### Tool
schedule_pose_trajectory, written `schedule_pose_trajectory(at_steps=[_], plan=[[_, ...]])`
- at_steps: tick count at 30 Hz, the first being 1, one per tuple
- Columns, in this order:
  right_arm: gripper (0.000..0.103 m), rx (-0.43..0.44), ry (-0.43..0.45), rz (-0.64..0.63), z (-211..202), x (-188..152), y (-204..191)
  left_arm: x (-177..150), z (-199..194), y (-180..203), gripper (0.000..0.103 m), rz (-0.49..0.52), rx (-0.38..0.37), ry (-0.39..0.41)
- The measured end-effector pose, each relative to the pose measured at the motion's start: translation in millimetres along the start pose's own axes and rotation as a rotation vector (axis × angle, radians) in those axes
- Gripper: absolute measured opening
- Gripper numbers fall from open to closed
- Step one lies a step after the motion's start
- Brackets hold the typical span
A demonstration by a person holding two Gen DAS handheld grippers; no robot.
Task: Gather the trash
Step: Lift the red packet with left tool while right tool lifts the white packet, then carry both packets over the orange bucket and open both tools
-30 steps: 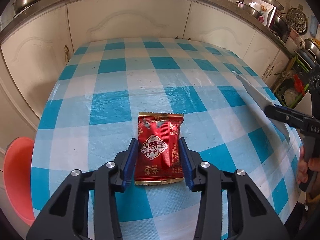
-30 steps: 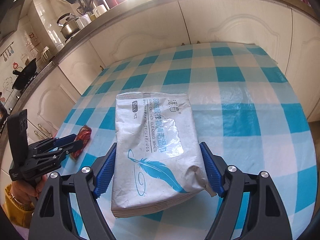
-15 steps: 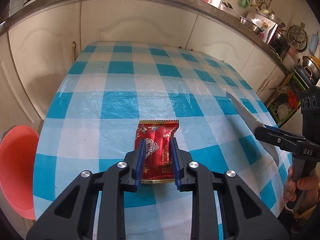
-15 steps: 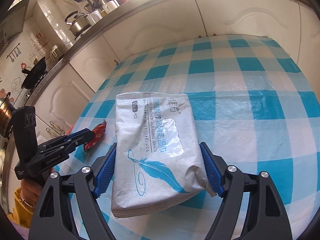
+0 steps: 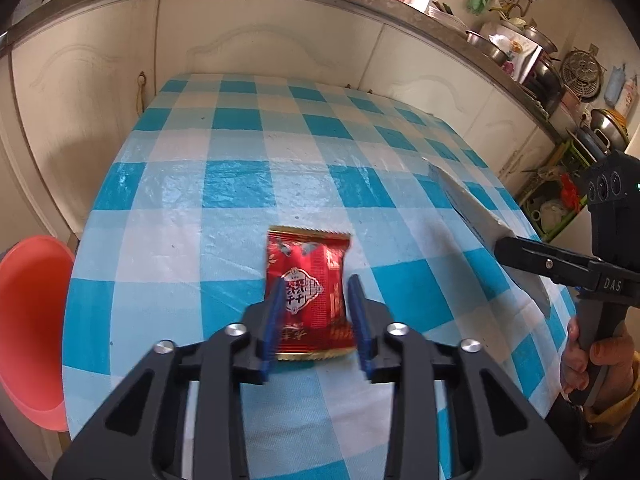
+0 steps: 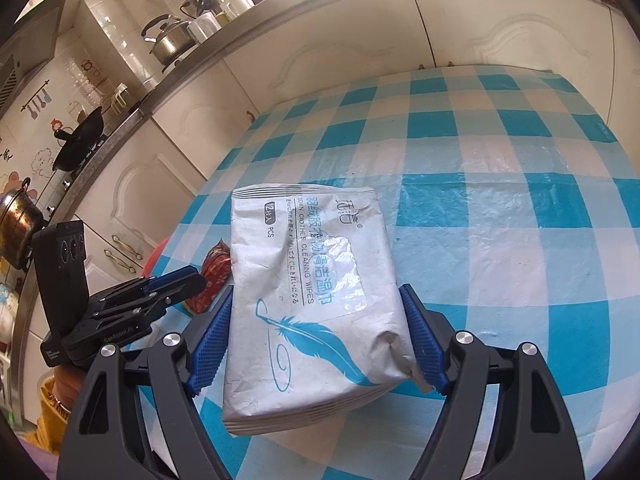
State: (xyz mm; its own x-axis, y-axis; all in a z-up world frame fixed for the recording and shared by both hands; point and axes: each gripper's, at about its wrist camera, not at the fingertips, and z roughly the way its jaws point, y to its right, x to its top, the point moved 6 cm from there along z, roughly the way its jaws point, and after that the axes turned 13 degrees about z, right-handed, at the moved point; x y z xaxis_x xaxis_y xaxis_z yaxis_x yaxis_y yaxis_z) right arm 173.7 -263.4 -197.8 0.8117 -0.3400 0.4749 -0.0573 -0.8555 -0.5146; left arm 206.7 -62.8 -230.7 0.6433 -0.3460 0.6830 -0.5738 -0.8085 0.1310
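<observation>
My left gripper (image 5: 316,316) is shut on a red snack packet (image 5: 310,292) and holds it lifted above the blue checked tablecloth (image 5: 240,184). The packet also shows in the right wrist view (image 6: 212,280), pinched by the left gripper (image 6: 196,280). My right gripper (image 6: 316,332) is shut on a white wet-wipes pack (image 6: 312,292) with a blue feather print, held above the table. That pack shows edge-on at the right of the left wrist view (image 5: 472,224), in the right gripper (image 5: 508,248).
An orange-red bin (image 5: 28,320) stands on the floor left of the table; its rim shows in the right wrist view (image 6: 154,258). White kitchen cabinets (image 5: 260,48) under a counter with pots run behind the table.
My left gripper closed on the red packet and raised it off the tablecloth. Both grippers have swung left, and the bin has come further into view. The right gripper kept its hold on the wipes pack.
</observation>
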Motion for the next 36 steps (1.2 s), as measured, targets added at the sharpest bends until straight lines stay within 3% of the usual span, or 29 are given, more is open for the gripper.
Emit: schedule_pose_trajectory(at_steps=[1, 2, 6, 10, 14, 19, 36], plan=[[0.078, 0.002, -0.002, -0.002, 0.2, -1.0, -1.2, -1.6, -0.1, 0.7, 0.065, 0.007, 0.007, -0.005], [0.078, 0.003, -0.004, -0.002, 0.2, -1.6, -1.7, -3.0, 0.6, 2.0, 0.074, 0.020, 0.014, -0.013], [0.078, 0.007, -0.006, -0.008, 1.4, -3.9, -4.0, 1.1, 9.7, 8.2, 0.074, 0.081, 0.050, -0.036], [0.079, 0.016, -0.008, -0.007, 1.3, -5.6, -4.3, 16.0, 25.5, 7.9, 0.072, 0.079, 0.057, -0.049], [0.079, 0.027, -0.005, 0.004, -0.9, -5.1, 0.7, 25.6, 35.7, 7.3, 0.057, 0.087, 0.103, -0.053], [0.079, 0.035, -0.001, 0.033, -3.5, -5.7, 11.9, 23.2, 32.2, 6.4, 0.049, 0.077, 0.116, -0.047], [0.079, 0.051, -0.011, 0.022, 0.8, -6.7, 4.5, 14.9, 14.8, -3.2, 0.046, -0.026, 0.104, 0.008]])
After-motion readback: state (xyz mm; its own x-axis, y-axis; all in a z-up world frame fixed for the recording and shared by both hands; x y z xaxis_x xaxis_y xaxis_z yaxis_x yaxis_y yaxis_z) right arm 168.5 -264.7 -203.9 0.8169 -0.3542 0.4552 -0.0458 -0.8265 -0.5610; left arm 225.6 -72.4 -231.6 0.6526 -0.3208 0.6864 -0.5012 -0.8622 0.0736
